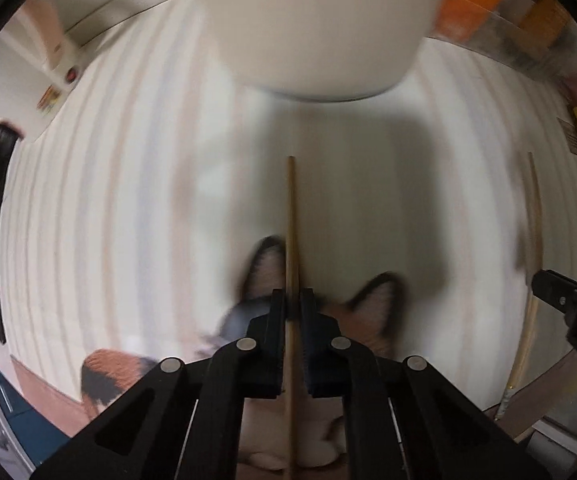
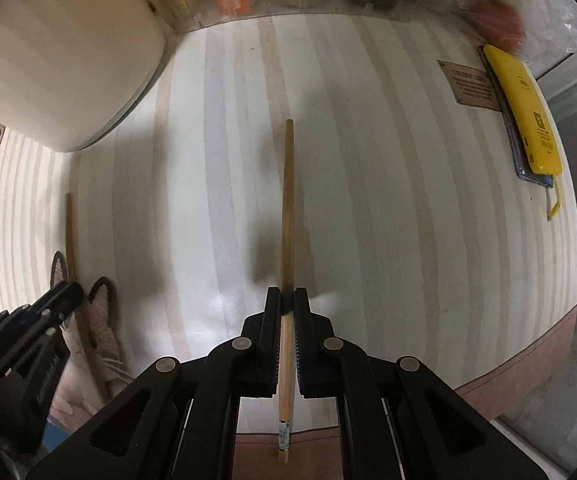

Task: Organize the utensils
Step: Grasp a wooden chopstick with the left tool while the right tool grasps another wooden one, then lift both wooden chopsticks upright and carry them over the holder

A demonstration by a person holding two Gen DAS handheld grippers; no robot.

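Tabletop (image 2: 368, 160): pale striped wood, clutter along far edge.
White container (image 1: 316, 20): far side, likely destination for utensils.
Left gripper (image 1: 292, 300): clenched on left chopstick (image 1: 290, 208), lengthwise, tip aimed at container.
Right gripper (image 2: 287, 300): grasping right chopstick (image 2: 287, 208) likewise, parallel, for paired carrying.

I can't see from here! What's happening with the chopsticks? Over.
Left tongs shut on one chopstick. Right tongs shut on the other chopstick. White container ahead, plush fox underneath.
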